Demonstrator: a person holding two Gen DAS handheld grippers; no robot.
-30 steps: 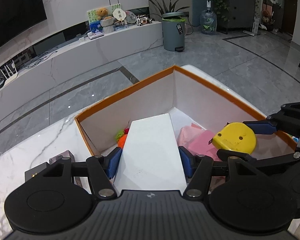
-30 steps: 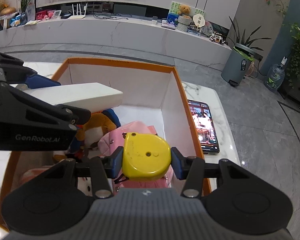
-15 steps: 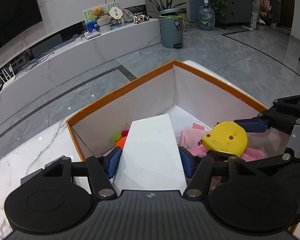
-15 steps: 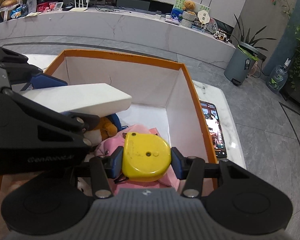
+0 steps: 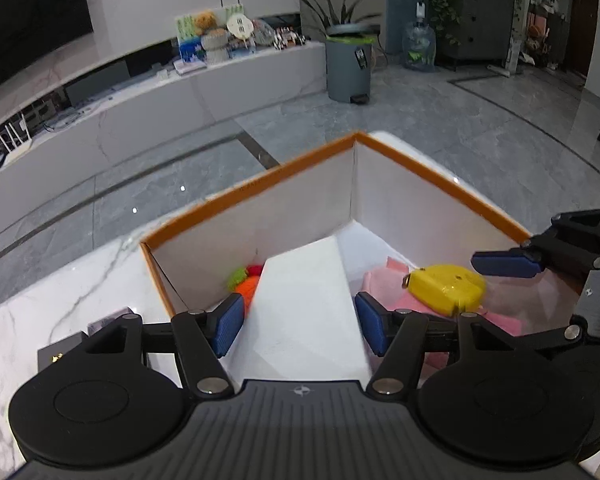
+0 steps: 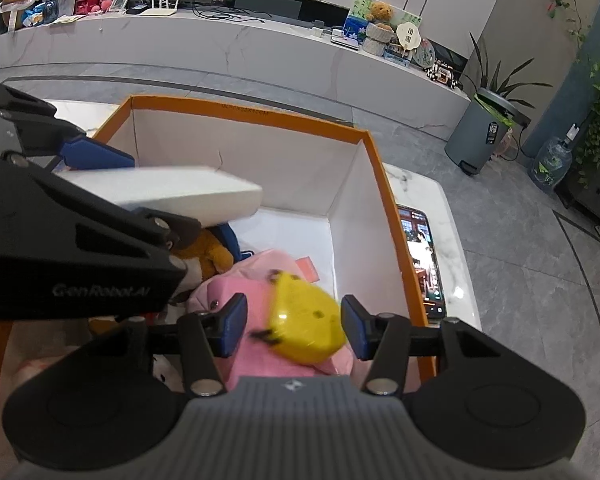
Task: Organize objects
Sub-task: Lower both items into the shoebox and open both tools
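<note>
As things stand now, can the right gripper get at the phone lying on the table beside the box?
Probably not directly. The right gripper, jaws opening around the yellow tape measure, sits inside the box; its orange-edged wall stands between it and the phone, so it must lift over.

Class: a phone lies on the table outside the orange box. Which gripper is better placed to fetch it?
Right. The phone lies just beyond the orange box wall beside the right gripper, whose jaws are opening off the yellow tape measure.

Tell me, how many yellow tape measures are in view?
1: the yellow tape measure is above the pink cloth inside the orange box, between the opening right gripper jaws.
</note>
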